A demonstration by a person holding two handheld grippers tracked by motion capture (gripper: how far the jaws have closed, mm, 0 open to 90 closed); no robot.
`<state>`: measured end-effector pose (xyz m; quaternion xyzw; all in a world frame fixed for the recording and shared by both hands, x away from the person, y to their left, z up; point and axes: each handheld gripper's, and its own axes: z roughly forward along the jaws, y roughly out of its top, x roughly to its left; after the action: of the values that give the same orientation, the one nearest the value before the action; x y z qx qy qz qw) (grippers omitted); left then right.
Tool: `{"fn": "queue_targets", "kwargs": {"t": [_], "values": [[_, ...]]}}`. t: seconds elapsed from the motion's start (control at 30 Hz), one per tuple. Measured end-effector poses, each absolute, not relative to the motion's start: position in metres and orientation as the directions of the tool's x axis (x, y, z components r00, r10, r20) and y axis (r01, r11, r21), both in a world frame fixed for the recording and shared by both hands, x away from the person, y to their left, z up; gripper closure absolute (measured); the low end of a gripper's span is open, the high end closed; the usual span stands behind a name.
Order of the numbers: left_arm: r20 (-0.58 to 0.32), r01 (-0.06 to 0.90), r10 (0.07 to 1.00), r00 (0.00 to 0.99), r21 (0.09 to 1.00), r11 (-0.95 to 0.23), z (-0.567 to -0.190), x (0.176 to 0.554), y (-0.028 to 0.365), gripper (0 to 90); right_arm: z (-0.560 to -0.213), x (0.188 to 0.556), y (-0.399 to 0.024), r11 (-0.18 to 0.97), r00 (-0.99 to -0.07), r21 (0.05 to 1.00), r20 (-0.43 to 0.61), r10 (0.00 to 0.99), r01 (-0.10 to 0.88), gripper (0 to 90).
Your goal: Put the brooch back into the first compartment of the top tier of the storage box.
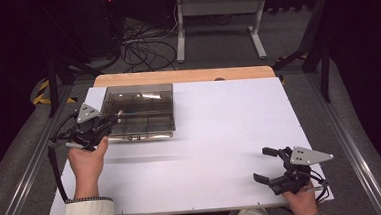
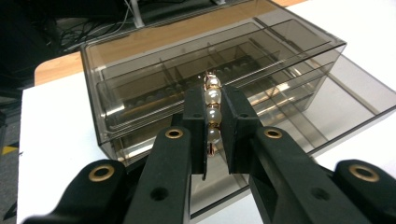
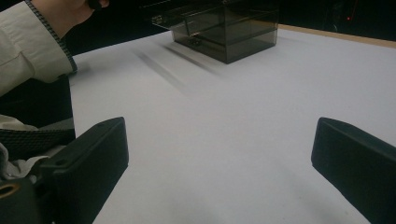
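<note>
Near the table's (image 1: 220, 135) left edge, the left gripper (image 1: 113, 119) pinches a pearl strand (image 2: 213, 112) at the smoked plastic organizer box (image 1: 138, 110), which sits toward the far-left corner. Near the right front corner, the right gripper (image 1: 268, 164) hovers with jaws spread wide, nothing between them.

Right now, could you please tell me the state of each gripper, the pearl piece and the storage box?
left gripper: shut on the pearl string
pearl string: clamped between the jaws, in front of the box
smoky box: drawer pulled out
right gripper: open, empty
</note>
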<state>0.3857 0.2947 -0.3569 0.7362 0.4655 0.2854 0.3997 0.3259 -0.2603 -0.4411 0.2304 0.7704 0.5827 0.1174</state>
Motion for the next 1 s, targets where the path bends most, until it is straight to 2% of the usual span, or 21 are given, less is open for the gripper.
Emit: {"fn": "queue_targets", "kwargs": {"t": [0.2, 1.0], "values": [[0.071, 0.463, 0.919, 0.388, 0.847, -0.261, -0.361, 0.388, 0.295, 81.8, -0.441, 0.326, -0.260, 0.216, -0.866, 0.951, 0.089, 0.491, 0.220, 4.3], [0.047, 0.466, 0.912, 0.407, 0.848, -0.252, -0.374, 0.391, 0.310, 81.6, -0.441, 0.326, -0.261, 0.210, -0.866, 0.952, 0.093, 0.491, 0.221, 4.4]]}}
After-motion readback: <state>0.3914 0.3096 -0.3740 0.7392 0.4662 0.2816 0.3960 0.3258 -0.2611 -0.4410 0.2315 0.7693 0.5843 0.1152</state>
